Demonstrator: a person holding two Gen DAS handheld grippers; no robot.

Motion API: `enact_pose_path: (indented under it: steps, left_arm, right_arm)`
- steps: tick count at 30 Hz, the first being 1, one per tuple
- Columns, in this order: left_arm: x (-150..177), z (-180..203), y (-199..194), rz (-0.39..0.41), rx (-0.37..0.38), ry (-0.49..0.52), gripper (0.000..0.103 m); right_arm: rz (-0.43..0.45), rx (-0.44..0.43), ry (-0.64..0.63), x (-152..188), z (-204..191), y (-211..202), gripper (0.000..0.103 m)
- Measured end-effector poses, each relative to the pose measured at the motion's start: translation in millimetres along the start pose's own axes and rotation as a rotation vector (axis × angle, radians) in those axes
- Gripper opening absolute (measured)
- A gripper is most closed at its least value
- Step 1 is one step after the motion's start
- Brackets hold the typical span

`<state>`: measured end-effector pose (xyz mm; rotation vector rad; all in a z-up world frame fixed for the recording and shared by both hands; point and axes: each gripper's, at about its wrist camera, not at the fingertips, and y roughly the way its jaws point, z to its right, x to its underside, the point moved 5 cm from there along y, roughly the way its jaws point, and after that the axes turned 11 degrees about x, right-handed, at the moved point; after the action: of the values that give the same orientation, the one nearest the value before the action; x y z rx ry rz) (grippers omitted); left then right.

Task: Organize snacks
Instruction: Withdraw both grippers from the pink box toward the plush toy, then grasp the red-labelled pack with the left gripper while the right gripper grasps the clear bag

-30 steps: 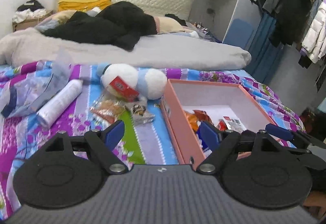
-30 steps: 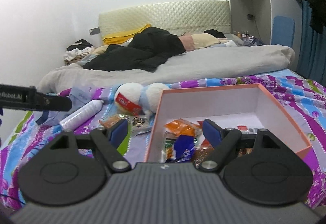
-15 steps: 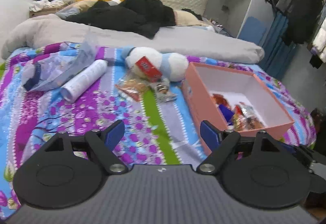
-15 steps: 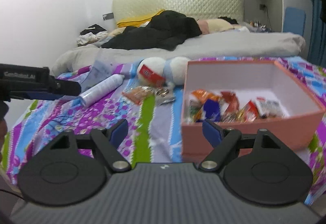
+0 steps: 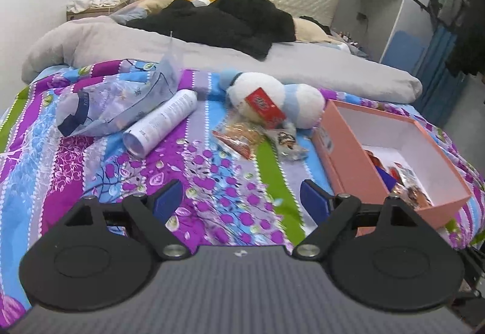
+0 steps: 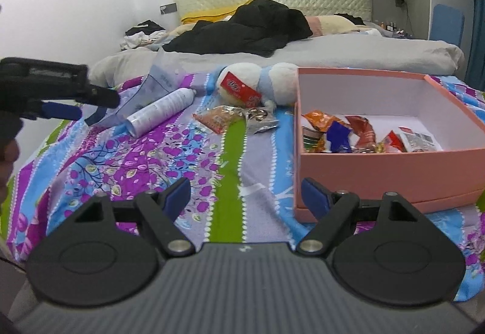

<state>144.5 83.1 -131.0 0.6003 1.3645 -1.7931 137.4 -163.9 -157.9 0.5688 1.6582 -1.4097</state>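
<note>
— Snacks from the left wrist view?
— Two packets (image 5: 242,138) lie on the bed left of the pink box (image 5: 348,164); left gripper (image 5: 241,200) spread, empty.
— Right wrist view?
— More snacks (image 6: 339,133) inside the box; right gripper (image 6: 245,196) spread, empty, near its front-left corner.
</note>
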Motion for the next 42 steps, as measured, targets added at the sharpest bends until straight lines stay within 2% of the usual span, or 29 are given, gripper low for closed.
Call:
enact_pose_path:
  steps: [7, 16, 24, 28, 32, 36, 42]
  left_arm:
    - [-16, -32, 36, -0.016, -0.013, -0.024, 0.091]
    - [-36, -65, 82, -0.012, 0.016, -0.053, 0.091]
    - [-24, -84, 130, -0.016, 0.036, -0.082, 0.091]
    - [-24, -92, 152, 0.007, 0.080, -0.110, 0.091]
    - [-33, -103, 185, -0.013, 0.123, -0.131, 0.091]
    - [-44, -112, 228, -0.052, 0.176, -0.151, 0.091]
    - [-39, -123, 286, -0.140, 0.199, -0.223, 0.090]
  right_arm:
    - [-0.044, -0.009, -0.063, 4, -25, 34, 0.081]
    - [-0.017, 0.016, -0.066, -17, -47, 84, 0.081]
    - [-0.007, 0.069, -0.045, -21, -49, 145, 0.081]
    - [-0.012, 0.096, -0.060, -19, -53, 172, 0.081]
    - [-0.026, 0.101, -0.070, -23, -60, 203, 0.081]
    - [-0.016, 0.155, -0.134, -38, -66, 236, 0.081]
    - [-0.041, 0.211, -0.224, -58, -69, 285, 0.081]
